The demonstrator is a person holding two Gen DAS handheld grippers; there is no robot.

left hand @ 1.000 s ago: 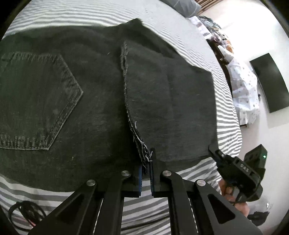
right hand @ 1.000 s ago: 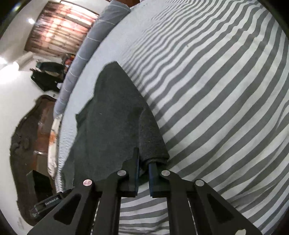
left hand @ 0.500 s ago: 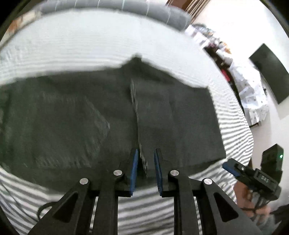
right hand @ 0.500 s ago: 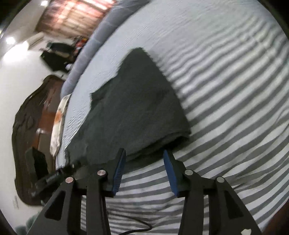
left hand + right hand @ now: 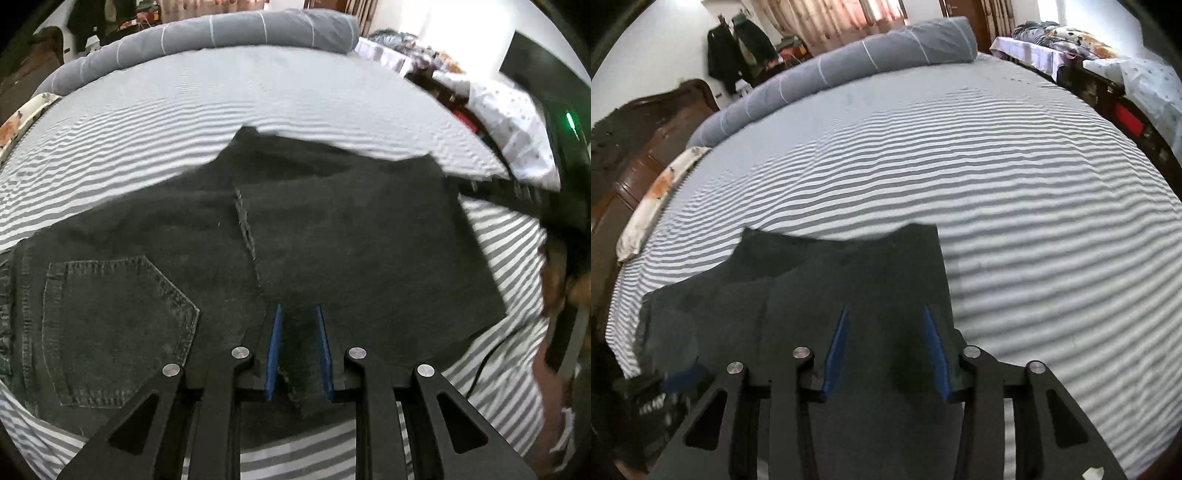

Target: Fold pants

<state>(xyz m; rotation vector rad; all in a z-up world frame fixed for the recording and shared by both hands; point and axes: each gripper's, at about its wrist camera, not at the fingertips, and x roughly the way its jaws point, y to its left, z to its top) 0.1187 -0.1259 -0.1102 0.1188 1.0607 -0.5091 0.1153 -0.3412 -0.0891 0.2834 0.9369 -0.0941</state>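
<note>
Black denim pants [image 5: 155,266] lie folded on a grey-and-white striped bed [image 5: 258,103]. A back pocket [image 5: 110,325] shows at the left, and a leg is folded over with its frayed hem [image 5: 247,236] running down the middle. My left gripper [image 5: 298,332] is open above the near edge of the folded leg, its blue pads apart. My right gripper [image 5: 886,336] is open wide above the pants [image 5: 849,280] near their right edge. The right gripper also shows blurred at the right in the left wrist view [image 5: 561,206].
A grey bolster pillow [image 5: 207,33] lies along the far edge of the bed. A dark wooden headboard [image 5: 639,136] stands at the left. Cluttered furniture with patterned cloth [image 5: 509,110] and a dark screen line the right side. A black cable [image 5: 484,373] trails at the bed's near right.
Both grippers opened and let go of the pants, then lifted and pulled back. The folded leg now lies flat on the rest of the pants.
</note>
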